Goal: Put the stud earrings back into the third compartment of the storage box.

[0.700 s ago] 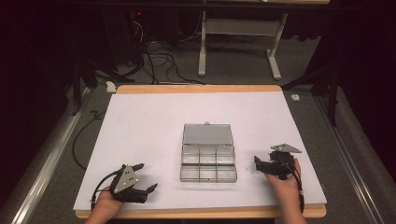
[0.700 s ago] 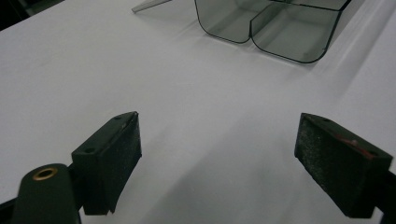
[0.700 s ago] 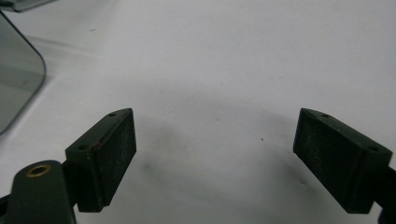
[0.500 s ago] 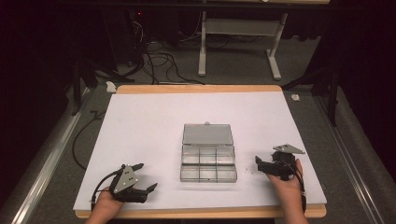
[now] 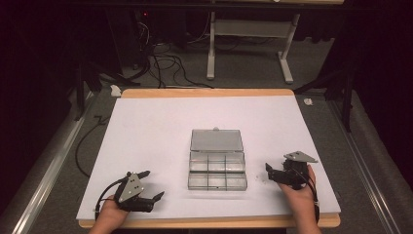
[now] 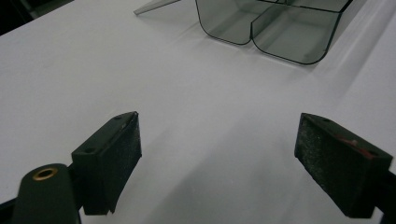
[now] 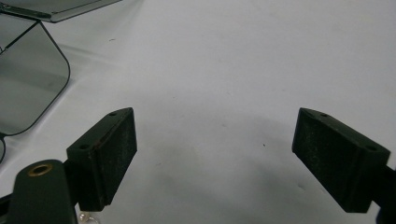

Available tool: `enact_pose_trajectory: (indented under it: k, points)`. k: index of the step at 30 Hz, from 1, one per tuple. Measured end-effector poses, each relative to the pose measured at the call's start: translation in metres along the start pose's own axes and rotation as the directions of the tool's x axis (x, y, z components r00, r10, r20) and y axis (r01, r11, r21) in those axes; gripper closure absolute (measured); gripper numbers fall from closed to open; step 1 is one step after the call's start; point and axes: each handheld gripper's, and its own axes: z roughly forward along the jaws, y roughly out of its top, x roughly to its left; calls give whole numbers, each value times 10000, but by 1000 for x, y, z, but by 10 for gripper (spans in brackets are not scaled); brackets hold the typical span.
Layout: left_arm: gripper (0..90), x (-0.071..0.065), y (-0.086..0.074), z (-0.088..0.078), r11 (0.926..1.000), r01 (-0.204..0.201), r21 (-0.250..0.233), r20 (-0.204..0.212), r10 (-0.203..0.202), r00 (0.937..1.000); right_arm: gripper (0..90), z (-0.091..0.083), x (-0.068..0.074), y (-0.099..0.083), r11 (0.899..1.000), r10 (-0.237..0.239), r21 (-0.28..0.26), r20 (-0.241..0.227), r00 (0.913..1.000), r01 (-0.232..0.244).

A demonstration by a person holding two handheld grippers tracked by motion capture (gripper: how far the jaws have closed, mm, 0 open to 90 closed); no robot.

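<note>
A clear plastic compartment box (image 5: 216, 168) lies in the middle of the white table top (image 5: 156, 136), its lid (image 5: 216, 140) folded back flat on the far side. My left gripper (image 5: 153, 184) rests near the front left edge, open, with nothing between its fingers. In the left gripper view the gripper (image 6: 219, 154) points at a rounded corner of the box (image 6: 280, 32). My right gripper (image 5: 269, 173) sits just right of the box, open and empty. In the right gripper view the gripper (image 7: 215, 149) has bare table ahead and the box (image 7: 28, 84) at the left.
The table's wooden front edge (image 5: 209, 223) runs just behind both hands. Small shiny bits (image 7: 88, 217) lie by the right gripper's left jaw. Beyond the far edge are floor cables (image 5: 160, 63) and a white stand's legs (image 5: 248, 48).
</note>
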Motion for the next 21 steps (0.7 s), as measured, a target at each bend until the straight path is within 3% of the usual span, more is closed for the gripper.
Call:
enact_pose_trajectory:
  k: [6, 11, 21]
  points:
    - [154, -1, 0, 0, 10000, -37, 28, 7, 37, 10000, 161, -3, 2, 2, 9999, 50, 136, -126, 9999, -48]
    - [154, -1, 0, 1, 10000, -84, 54, -20, 84, 10000, 168, -7, 6, 4, 9998, -194, -25, -132, 9997, 193]
    - [154, -1, 0, 0, 10000, -52, 63, -24, 52, 10000, 184, -16, 10, 6, 10000, 48, 69, -319, 9995, -46]
